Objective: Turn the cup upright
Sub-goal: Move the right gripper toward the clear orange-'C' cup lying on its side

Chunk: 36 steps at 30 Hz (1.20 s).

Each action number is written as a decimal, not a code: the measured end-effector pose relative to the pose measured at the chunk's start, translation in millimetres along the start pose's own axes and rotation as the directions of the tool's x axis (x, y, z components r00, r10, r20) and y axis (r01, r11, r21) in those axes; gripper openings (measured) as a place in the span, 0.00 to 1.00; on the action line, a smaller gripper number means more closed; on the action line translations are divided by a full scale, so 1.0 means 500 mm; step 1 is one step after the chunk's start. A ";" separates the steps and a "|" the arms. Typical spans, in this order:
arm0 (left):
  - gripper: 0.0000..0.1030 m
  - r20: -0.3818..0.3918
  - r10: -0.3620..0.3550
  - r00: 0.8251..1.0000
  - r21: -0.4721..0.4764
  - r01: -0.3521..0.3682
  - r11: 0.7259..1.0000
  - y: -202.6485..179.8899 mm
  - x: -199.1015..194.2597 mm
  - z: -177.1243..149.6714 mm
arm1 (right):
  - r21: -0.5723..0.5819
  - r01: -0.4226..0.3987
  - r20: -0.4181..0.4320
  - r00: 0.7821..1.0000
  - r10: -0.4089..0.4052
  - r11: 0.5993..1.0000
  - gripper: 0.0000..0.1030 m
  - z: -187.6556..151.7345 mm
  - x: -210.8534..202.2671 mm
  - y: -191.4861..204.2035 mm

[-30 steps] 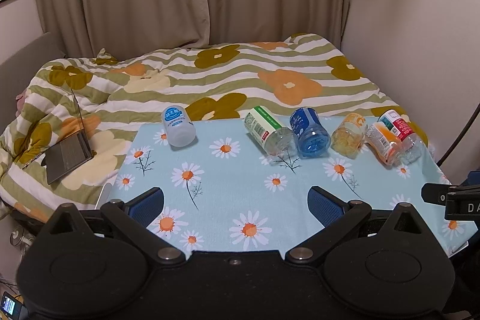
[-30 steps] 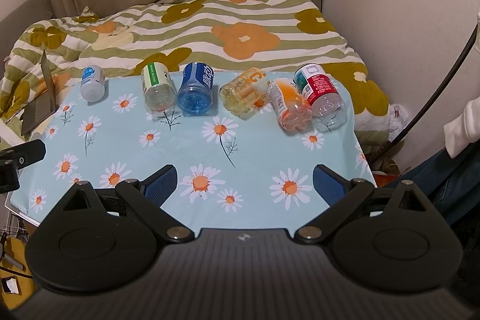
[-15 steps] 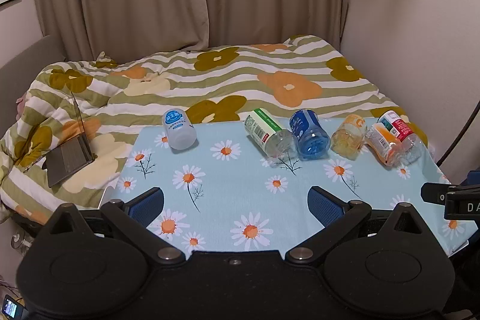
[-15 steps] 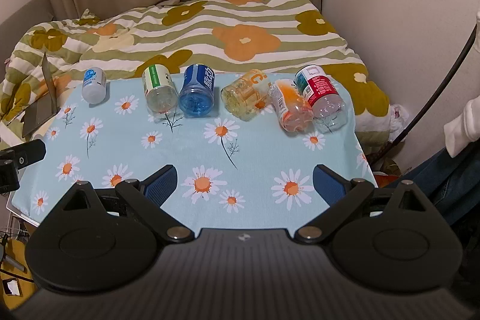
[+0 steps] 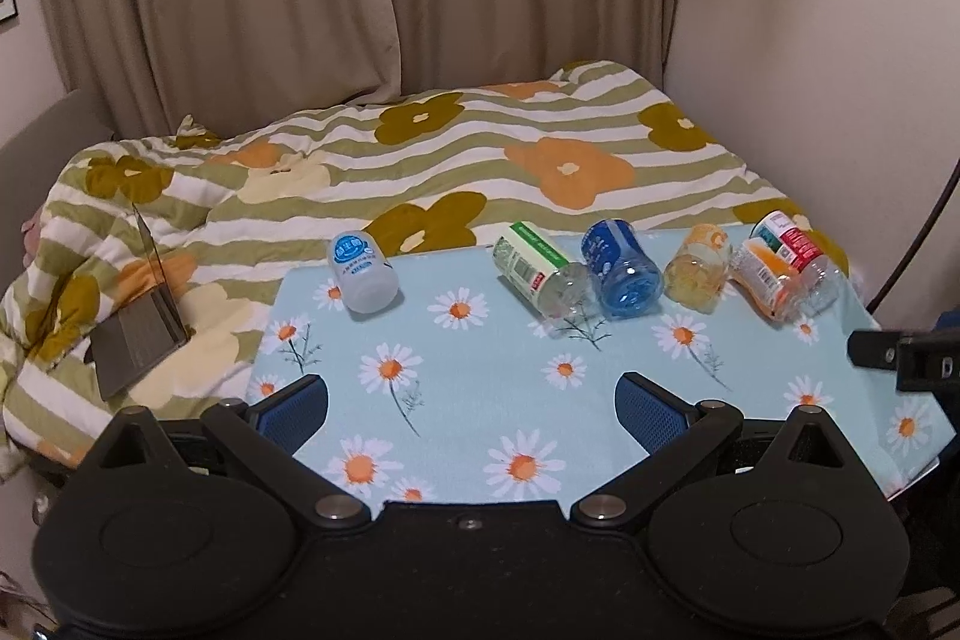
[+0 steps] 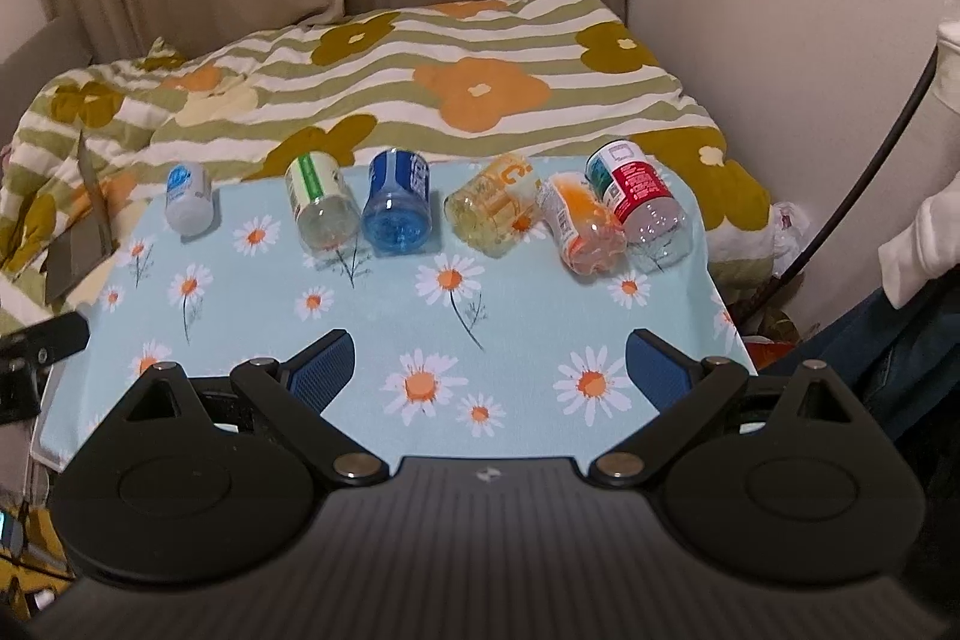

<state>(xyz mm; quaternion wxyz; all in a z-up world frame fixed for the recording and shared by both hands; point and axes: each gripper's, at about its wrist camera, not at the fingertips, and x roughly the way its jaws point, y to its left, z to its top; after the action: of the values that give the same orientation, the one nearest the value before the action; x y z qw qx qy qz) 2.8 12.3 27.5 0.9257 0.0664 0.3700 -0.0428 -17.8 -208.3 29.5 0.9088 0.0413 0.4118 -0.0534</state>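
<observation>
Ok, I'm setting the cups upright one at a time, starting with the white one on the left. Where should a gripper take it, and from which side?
Probably the left gripper, open and nearest. The white cup lies on its side, apart from the others, blue-labelled end toward the bed. Grip across its round mid-body, coming from the table's near edge, fingers straddling both sides, then tip it up.

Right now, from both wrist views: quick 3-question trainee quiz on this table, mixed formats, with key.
1. True or false: the blue cup stands upright.
2. How many cups lie on the daisy cloth?
3. Which cup lies apart from the rest at the left end? A) white cup B) red-label cup C) yellow cup

Key:
1. False; it lies on its side.
2. Six.
3. A. Both the left claw and the right claw are open and holding nothing.
</observation>
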 end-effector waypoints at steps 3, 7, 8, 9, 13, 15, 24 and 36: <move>1.00 -0.019 -0.016 1.000 0.008 0.017 1.000 0.020 0.019 0.012 | 0.034 0.012 0.000 1.000 -0.012 0.999 1.00 0.019 0.011 0.009; 1.00 -0.021 -0.033 0.999 0.028 0.034 0.999 0.037 0.050 0.024 | 0.064 0.044 -0.001 0.999 -0.044 0.997 1.00 0.042 0.049 0.018; 1.00 -0.028 -0.032 0.999 0.030 0.033 0.999 0.040 0.059 0.025 | 0.074 0.047 -0.006 0.999 -0.046 0.996 1.00 0.049 0.061 0.019; 1.00 -0.038 -0.032 0.999 0.031 0.034 0.999 0.042 0.069 0.027 | 0.088 0.044 -0.012 0.999 -0.043 0.995 1.00 0.056 0.074 0.019; 1.00 -0.069 -0.036 0.997 0.031 0.039 0.999 0.045 0.116 0.041 | 0.139 0.035 -0.034 0.999 -0.030 0.990 1.00 0.086 0.136 0.013; 1.00 -0.084 -0.028 0.996 0.036 0.031 0.999 0.042 0.141 0.047 | 0.170 0.025 -0.048 0.999 -0.017 0.985 1.00 0.103 0.173 0.005; 1.00 -0.167 -0.011 0.986 0.009 0.013 1.000 0.026 0.260 0.076 | 0.243 0.036 -0.102 0.995 -0.011 0.969 1.00 0.162 0.337 -0.021; 1.00 -0.271 0.019 0.962 -0.024 -0.026 0.999 0.012 0.387 0.117 | 0.354 0.053 -0.177 0.984 0.012 0.934 1.00 0.189 0.524 -0.040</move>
<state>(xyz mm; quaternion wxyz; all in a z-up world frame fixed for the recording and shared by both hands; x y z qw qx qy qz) 183.2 3.5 -63.4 0.8677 0.0631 0.4928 -0.0177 221.4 -256.0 -106.4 0.8454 0.2060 0.4746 -0.1330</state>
